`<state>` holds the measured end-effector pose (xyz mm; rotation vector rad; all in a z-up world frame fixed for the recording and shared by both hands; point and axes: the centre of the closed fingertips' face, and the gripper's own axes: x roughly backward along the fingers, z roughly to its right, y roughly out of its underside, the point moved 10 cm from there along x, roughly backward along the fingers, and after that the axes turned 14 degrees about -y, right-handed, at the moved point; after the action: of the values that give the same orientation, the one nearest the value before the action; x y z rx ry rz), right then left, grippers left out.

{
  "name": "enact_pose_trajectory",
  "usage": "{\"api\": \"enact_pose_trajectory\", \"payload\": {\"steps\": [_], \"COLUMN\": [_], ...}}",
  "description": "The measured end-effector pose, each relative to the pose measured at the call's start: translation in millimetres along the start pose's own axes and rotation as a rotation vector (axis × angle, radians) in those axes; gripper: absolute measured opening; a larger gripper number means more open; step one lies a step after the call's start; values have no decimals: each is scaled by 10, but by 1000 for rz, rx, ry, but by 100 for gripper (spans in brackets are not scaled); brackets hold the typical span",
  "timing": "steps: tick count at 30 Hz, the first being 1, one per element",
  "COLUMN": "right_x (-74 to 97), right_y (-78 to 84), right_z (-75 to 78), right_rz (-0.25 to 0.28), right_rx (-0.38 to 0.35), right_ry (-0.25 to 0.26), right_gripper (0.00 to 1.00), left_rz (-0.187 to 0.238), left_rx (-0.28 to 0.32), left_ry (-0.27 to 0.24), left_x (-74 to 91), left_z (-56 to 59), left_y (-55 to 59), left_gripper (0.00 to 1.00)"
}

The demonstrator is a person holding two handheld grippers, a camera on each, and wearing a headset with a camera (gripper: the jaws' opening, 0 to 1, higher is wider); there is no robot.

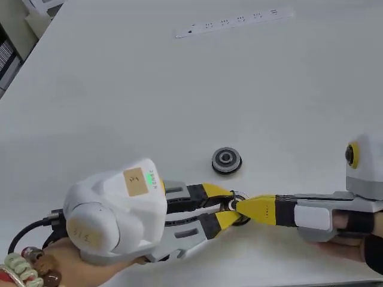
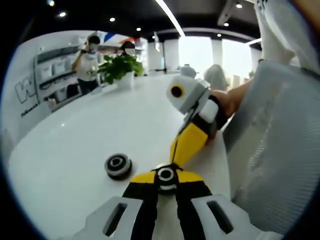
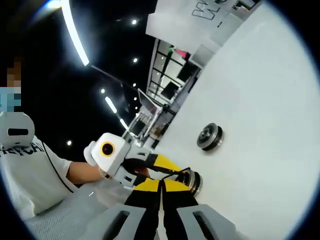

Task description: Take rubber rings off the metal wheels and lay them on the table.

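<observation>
Metal wheel (image 2: 166,175) sits clamped between the left gripper's (image 1: 231,207) jaws near the table's (image 1: 179,89) front edge, with the right gripper (image 3: 161,182) pinched shut at its rim and a second wheel (image 1: 226,160) lying nearby.

Near left, a tan sticker (image 1: 135,181) sits on the white housing of the left gripper (image 1: 232,207). I see one dark mark on it, too small to read, and the print beside it blurs. The left gripper view shows a big "W" on the far left wall (image 2: 27,90). In the right gripper view, lettering on a far white panel (image 3: 200,17) starts "W", with the rest cut off.
</observation>
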<state>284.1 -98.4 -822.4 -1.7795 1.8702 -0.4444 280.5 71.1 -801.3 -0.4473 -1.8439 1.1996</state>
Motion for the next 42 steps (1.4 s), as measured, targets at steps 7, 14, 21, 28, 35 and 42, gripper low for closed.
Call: {"api": "enact_pose_trajectory", "payload": {"steps": [7,14,21,28,35,42], "right_x": [75,106,113,119,112,142], "right_y": [6,21,10,0,-43,-69], "right_z": [15,28,20,13,-34,-94], "right_rz": [24,26,9,-4,-5,3], "right_rx": [1,8,29,33,44,58], "right_ry": [23,73,99,122,123,134], "right_gripper": [0,0,0,0,0,0], "left_rz": [-1,-1,-24,-44,-22,-1], "left_rx": [3,4,9,-10,-14,-41], "left_ry": [-2,-5,-2,0,29,46], "left_x": [-10,-16,-16,24,66,144], "left_z": [22,33,27,24,51,46], "left_y": [-13,-22,-47,-66,-151,-267], "left_gripper": [14,14,14,15,16,24]}}
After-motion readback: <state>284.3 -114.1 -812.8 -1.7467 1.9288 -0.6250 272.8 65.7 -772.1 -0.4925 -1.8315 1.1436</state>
